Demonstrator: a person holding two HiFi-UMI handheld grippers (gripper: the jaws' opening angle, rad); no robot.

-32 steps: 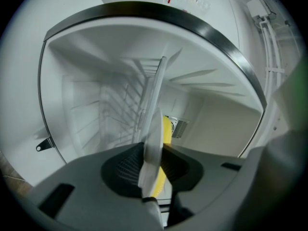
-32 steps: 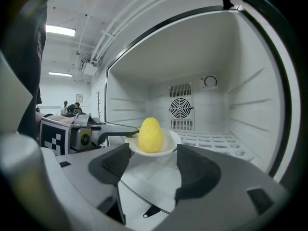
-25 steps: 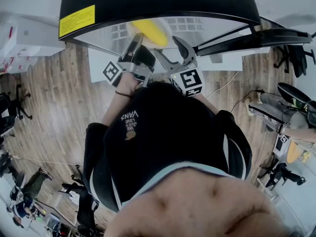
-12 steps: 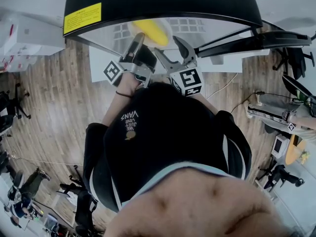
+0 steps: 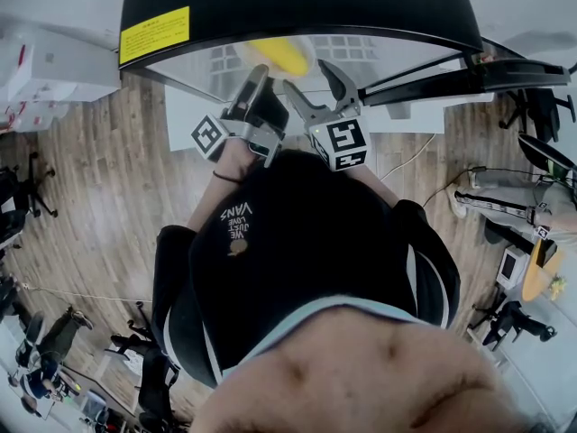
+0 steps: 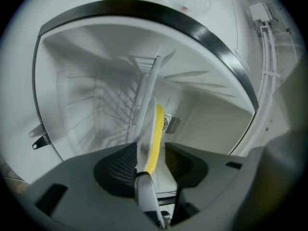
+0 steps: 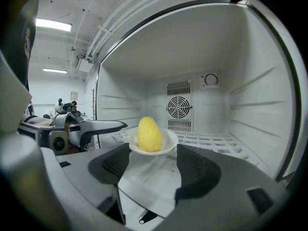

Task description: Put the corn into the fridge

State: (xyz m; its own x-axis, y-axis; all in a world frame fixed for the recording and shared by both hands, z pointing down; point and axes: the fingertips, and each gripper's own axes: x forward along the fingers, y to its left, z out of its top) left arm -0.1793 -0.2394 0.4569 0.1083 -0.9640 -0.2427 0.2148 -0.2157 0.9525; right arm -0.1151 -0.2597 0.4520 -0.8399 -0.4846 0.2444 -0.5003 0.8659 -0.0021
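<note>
A yellow corn (image 7: 149,134) lies on a small white plate (image 7: 168,142), which rests on the wire shelf (image 7: 211,141) inside the open white fridge (image 7: 250,105). My left gripper (image 6: 151,160) is rolled on its side. Its jaws have just been opening and now stand wide, with the plate's rim (image 6: 146,124) and the corn (image 6: 155,138) between them, unpressed. One of its fingers (image 7: 103,126) reaches the plate from the left. My right gripper (image 7: 153,160) is open and holds nothing, just short of the plate. In the head view the corn (image 5: 282,54) shows beyond both grippers, left (image 5: 255,84) and right (image 5: 325,84).
The fridge's black top (image 5: 297,7) carries a yellow sticker (image 5: 155,34). A fan vent (image 7: 179,106) sits on the back wall. White boxes (image 5: 54,70) stand left on the wooden floor, office chairs (image 5: 541,106) at the right. People stand far off at the left (image 7: 60,105).
The left gripper's jaws look slightly wider apart around the plate's rim. Both grippers and the plate with the corn have stayed about where they were.
</note>
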